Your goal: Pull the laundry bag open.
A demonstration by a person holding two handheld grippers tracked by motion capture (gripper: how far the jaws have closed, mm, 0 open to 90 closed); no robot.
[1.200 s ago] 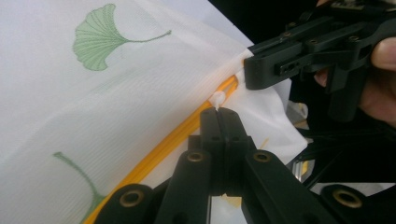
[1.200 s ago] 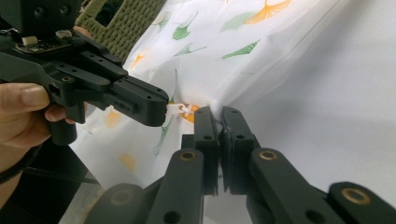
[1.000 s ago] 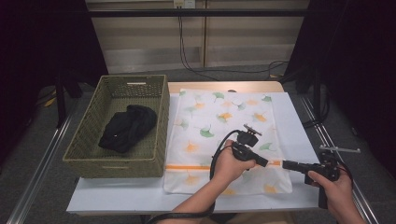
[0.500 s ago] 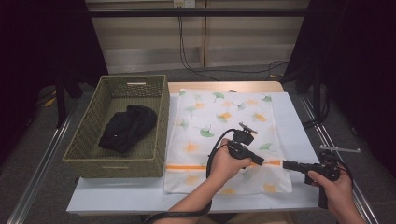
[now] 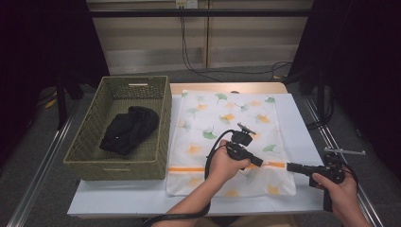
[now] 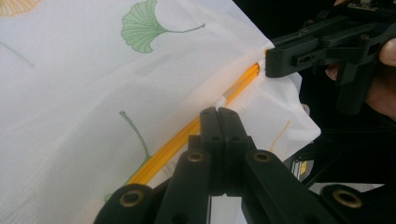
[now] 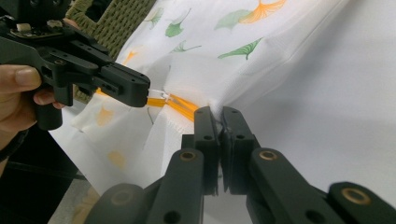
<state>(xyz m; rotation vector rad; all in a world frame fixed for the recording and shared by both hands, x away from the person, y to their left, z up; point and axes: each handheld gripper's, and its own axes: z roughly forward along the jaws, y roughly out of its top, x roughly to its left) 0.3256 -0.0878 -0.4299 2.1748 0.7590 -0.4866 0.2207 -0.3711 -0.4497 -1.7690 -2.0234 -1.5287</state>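
Near the table's (image 5: 302, 142) front right, the right gripper (image 5: 289, 167) has its jaws pinched on the bag's (image 5: 222, 123) edge at the zipper's (image 6: 196, 128) end, while the left gripper (image 5: 259, 161) has its jaws closed on the white pull (image 6: 220, 101). A skewed tug could slip the small pull or snag mesh in the teeth. Leftward the zipper line is free, though the basket (image 5: 161, 118) beyond limits travel.

Left gripper (image 5: 259, 161) and right gripper (image 5: 289, 167) clamped, tips facing.
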